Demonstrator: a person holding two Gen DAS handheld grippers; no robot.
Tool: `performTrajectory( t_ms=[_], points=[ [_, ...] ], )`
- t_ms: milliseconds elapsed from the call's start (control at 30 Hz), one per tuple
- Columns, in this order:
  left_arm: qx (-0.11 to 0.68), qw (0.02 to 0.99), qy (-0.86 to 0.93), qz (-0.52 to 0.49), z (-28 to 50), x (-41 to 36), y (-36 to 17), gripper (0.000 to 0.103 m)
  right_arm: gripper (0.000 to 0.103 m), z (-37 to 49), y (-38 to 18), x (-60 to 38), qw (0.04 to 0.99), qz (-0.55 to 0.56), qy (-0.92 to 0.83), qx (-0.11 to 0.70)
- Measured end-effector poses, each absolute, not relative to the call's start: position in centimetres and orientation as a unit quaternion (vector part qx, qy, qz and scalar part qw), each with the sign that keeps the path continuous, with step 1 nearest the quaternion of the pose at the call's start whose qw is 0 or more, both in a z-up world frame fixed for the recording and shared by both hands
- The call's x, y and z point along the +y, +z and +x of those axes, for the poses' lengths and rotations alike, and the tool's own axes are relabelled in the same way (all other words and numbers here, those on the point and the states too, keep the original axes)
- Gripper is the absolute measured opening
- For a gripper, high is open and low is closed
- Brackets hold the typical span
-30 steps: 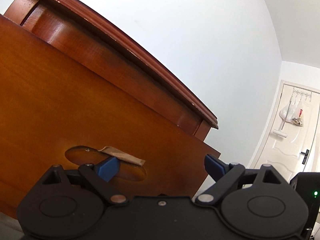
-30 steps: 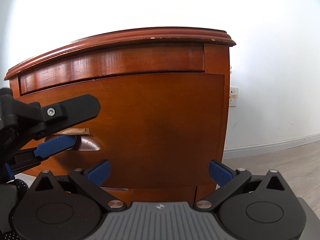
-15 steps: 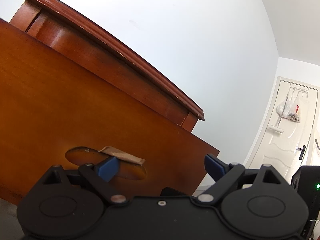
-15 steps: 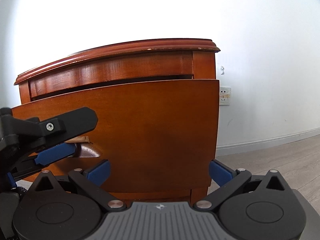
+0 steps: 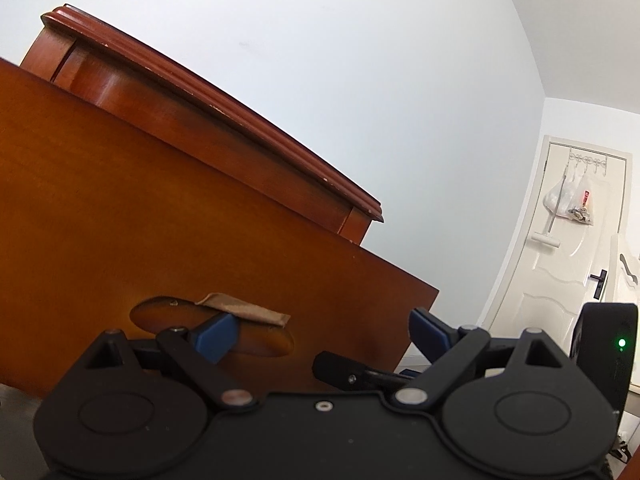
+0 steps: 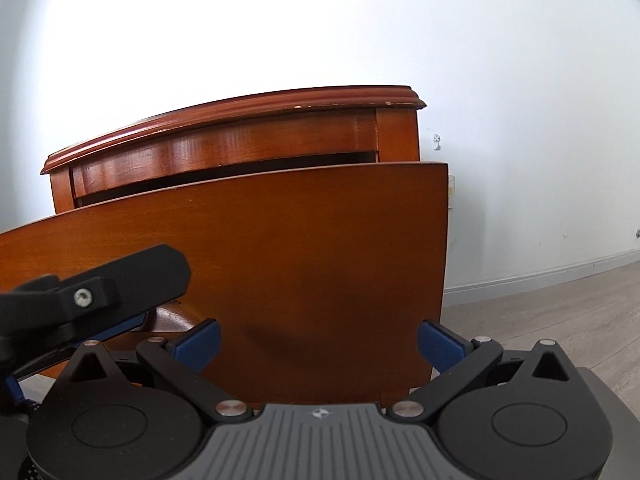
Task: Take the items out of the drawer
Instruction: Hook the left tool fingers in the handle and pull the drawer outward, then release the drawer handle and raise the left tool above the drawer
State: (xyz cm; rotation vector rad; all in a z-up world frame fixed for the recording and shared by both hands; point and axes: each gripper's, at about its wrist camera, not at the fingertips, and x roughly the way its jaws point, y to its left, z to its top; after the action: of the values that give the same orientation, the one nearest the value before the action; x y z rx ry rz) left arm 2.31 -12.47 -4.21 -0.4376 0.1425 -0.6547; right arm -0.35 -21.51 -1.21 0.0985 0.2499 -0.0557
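Wooden drawer (image 5: 160, 248) front standing forward of cabinet (image 5: 224, 120), left hand-held gripper (image 5: 320, 330) spread wide, one blue fingertip (image 5: 216, 334) in recessed handle (image 5: 208, 328), torn tape (image 5: 244, 312) above, white door (image 5: 568, 248) at right.

Bright daylight, blown-out wall, fisheye-warped edges

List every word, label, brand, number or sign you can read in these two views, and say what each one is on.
No readable words or numbers in either view.
Right gripper housing: a small emblem, no letters legible.
Plastic bags hanging on the white door: a red label, too small and blurred to read.
Wooden drawer front: tape at the handle recess, no print visible.
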Motion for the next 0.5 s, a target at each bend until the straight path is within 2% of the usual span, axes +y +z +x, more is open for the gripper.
performTrajectory(
  t_ms=[267,500],
  points=[
    [0.07,0.92,-0.326,-0.207,1.7,-12.8,-4.2,0.093,0.103,-1.3,-1.3,-21.7,0.99,0.045,-0.033,0.129],
    [0.008,0.925,-0.359,-0.124,-1.2,-14.3,-3.5,0.095,0.103,-1.5,-1.0,-21.5,0.99,0.049,-0.028,0.126]
  ],
)
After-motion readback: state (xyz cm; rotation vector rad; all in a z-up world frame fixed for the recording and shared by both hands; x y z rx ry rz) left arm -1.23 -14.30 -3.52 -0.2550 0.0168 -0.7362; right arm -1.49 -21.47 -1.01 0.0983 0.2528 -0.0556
